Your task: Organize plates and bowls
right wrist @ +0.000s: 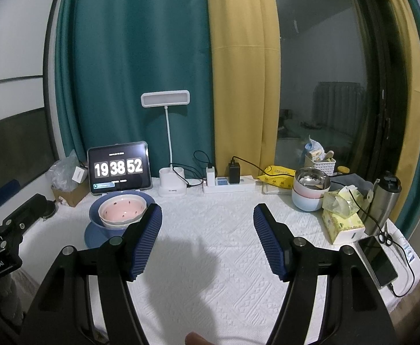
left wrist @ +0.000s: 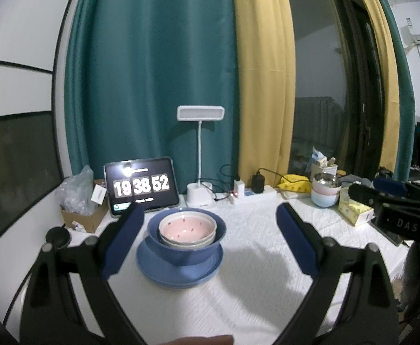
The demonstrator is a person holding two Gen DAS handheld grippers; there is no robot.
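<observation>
The stack (left wrist: 181, 244) sits on the white cloth (left wrist: 238, 302) just ahead of my left gripper (left wrist: 207, 235), a little toward its left finger: blue plate (left wrist: 178, 273) at the bottom, blue bowl (left wrist: 187, 248) on it, a pale bowl nested inside that, pink bowl (left wrist: 185, 225) on top. From my right gripper (right wrist: 207, 235) the same stack lies ahead and off to the left, partly hidden behind the left pad (right wrist: 145, 238). Both grippers are released, jaws spread wide, nothing between them. My read: the sorting looks mostly done, so the main risk now is undoing it. The left finger (left wrist: 122, 238) looks very near the blue bowl's rim; I can't tell whether there is a gap. A careless sideways move could nudge the bowl and slide it on the plate, or tip the nested bowls. Glazed ware on glazed ware probably slips easily. Further out, ahead and to the right of the right gripper, a steel bowl (right wrist: 313, 179) sits in a pink-and-blue bowl (right wrist: 307, 198); if that belongs in the task, reaching it means passing the tissue box (right wrist: 342, 221), a black cable (right wrist: 362, 210) and a flask (right wrist: 382, 201), any of which could snag or topple. The tablet (left wrist: 142, 187) and lamp (left wrist: 200, 198) stand close behind the stack, so overshooting forward could knock them.
</observation>
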